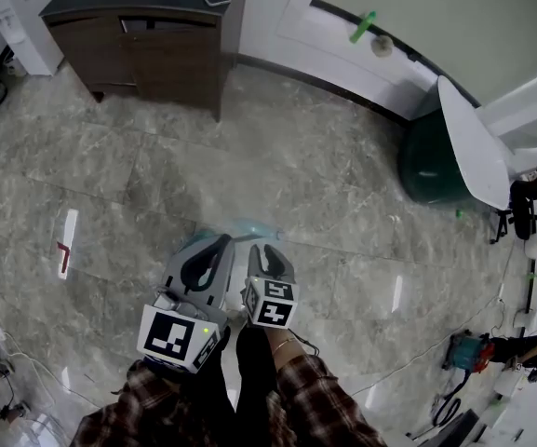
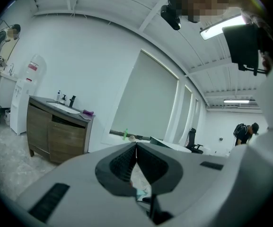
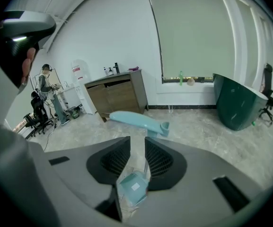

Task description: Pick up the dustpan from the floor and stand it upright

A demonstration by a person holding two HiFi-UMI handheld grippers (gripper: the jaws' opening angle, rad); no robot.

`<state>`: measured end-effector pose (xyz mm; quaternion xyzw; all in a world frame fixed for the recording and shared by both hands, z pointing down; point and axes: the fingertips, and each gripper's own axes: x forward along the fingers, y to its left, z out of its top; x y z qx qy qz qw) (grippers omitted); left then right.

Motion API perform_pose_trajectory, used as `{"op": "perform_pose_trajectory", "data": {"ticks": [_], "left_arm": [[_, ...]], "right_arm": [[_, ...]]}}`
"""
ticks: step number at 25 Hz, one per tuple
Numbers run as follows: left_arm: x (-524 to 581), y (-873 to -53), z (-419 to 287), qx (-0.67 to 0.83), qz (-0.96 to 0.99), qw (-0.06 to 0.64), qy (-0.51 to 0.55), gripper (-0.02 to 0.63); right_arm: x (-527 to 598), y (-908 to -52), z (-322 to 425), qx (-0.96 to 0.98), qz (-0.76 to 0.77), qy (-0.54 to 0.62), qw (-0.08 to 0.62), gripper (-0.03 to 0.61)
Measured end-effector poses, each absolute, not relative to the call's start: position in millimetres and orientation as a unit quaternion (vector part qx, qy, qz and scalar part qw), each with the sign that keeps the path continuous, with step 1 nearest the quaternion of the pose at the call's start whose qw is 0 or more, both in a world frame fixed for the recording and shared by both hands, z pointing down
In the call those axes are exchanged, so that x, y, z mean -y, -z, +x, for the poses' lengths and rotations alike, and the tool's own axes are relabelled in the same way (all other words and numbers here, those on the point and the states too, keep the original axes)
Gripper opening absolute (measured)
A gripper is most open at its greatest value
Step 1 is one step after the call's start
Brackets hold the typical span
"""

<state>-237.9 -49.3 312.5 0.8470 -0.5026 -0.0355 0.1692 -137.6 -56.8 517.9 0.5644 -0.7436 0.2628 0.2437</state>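
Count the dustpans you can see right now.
1. The light-blue long-handled dustpan is upright just ahead of the right tongs, its pan seen down through their gap. No other shows; the cabinet could hide one.

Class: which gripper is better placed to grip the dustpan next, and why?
Right, probably. The dustpan passes between the parted jaws of the right gripper, so closing them should catch it. The left gripper has its jaws together with nothing between them.
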Motion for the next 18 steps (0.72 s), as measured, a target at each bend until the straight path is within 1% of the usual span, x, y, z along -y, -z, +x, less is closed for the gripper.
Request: {"op": "perform_pose_trajectory", "data": {"ticks": [4, 9, 11, 14, 16, 18], "left_arm": [[41, -277, -219, 0.492, 0.855, 0.165, 0.025, 0.011], [33, -227, -190, 0.486, 0.863, 0.138, 0.016, 0.011], [27, -205, -178, 0.481, 0.867, 0.132, 0.02, 0.011], [16, -176, -158, 0.473, 0.873, 0.12, 0.015, 0.011], [6, -160, -144, 0.464, 0.879, 0.109, 0.011, 0.011], [-3, -146, -131, 0.455, 0.885, 0.102, 0.011, 0.011]], "right_arm": [[54, -448, -132, 0.776, 0.544, -0.231, 0.22, 0.103], [55, -334, -101, 0.821, 0.516, -0.18, 0.168, 0.1], [52, -290, -90, 0.835, 0.506, -0.159, 0.147, 0.084], [42, -234, -72, 0.851, 0.496, -0.115, 0.13, 0.032], [33, -205, -61, 0.858, 0.491, -0.086, 0.123, 0.014], [24, -182, -51, 0.862, 0.49, -0.074, 0.108, 0.012]]}}
